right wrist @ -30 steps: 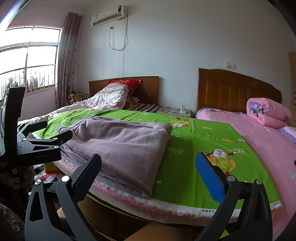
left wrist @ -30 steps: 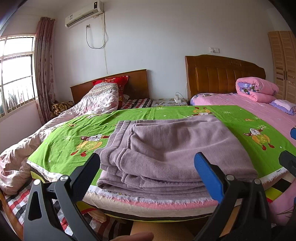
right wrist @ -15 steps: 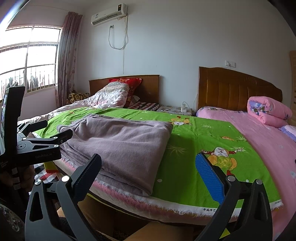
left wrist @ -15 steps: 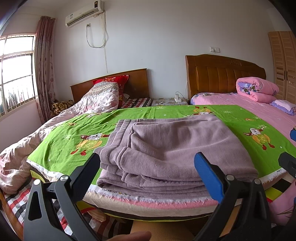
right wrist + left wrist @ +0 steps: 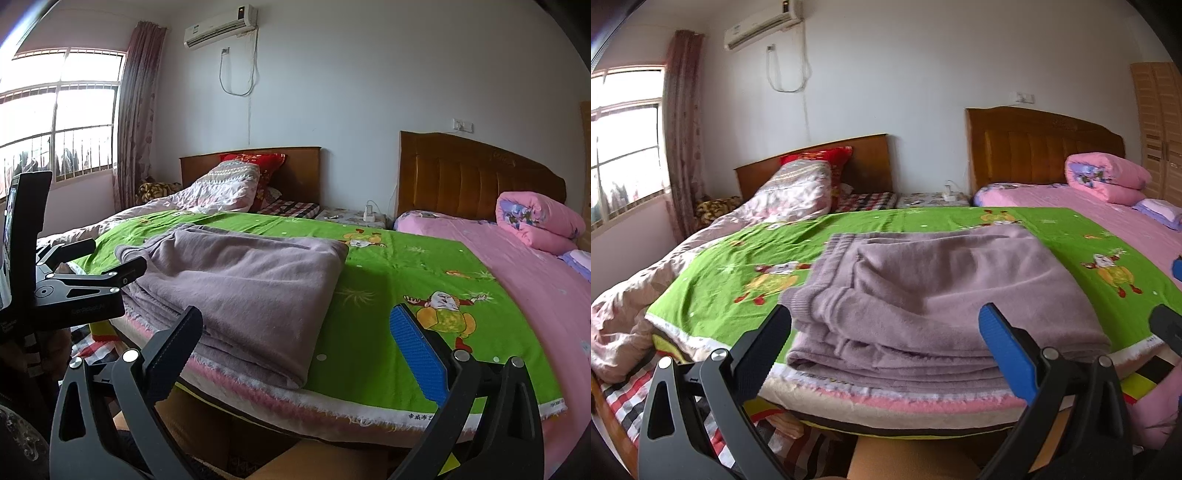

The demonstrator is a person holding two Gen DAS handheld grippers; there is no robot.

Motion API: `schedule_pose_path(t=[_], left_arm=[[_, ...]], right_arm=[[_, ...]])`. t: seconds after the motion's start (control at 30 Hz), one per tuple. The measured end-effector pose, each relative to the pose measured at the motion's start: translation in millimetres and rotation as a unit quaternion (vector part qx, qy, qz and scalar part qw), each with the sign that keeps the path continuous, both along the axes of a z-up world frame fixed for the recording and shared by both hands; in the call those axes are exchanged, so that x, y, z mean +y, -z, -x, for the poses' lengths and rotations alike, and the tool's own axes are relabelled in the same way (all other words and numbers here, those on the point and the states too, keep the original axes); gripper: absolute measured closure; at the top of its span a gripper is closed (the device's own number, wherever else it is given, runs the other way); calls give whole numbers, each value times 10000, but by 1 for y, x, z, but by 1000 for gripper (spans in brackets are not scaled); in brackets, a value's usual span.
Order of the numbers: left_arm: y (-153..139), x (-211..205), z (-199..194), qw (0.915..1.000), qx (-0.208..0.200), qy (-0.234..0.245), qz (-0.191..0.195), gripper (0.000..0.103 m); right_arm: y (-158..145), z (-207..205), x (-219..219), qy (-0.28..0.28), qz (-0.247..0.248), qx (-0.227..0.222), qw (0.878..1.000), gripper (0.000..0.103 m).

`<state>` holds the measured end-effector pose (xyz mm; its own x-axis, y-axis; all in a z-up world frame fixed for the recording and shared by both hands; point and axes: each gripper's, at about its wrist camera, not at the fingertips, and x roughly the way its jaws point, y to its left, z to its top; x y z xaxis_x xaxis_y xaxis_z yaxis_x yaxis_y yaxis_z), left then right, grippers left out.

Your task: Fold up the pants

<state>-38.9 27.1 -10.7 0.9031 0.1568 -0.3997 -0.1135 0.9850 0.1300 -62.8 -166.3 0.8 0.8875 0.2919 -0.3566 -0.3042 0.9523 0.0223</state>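
Pants [image 5: 934,295] lie stacked in several layers on the green sheet [image 5: 399,280] at the bed's near edge, so your folding looks essentially done, though the back edge is hard to judge. Your left tool [image 5: 886,339] and right tool [image 5: 295,339] hang spread and empty, short of the cloth. Open sheet lies rightward.

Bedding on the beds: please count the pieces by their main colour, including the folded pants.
Green: 1, the cartoon sheet
Mauve: 1, the folded pants
Pink: 2, the bedspread and the rolled quilt
Red: 1, the pillow
Pale patterned: 1, the crumpled quilt
Total: 6
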Motion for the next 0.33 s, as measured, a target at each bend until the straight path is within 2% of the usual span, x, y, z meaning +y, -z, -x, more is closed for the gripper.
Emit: schedule_pose_path(t=[0.33], left_arm=[[3, 9, -6, 9998, 121, -82, 120, 1]], right_arm=[[-1, 0, -1, -7, -4, 10, 10000, 5]])
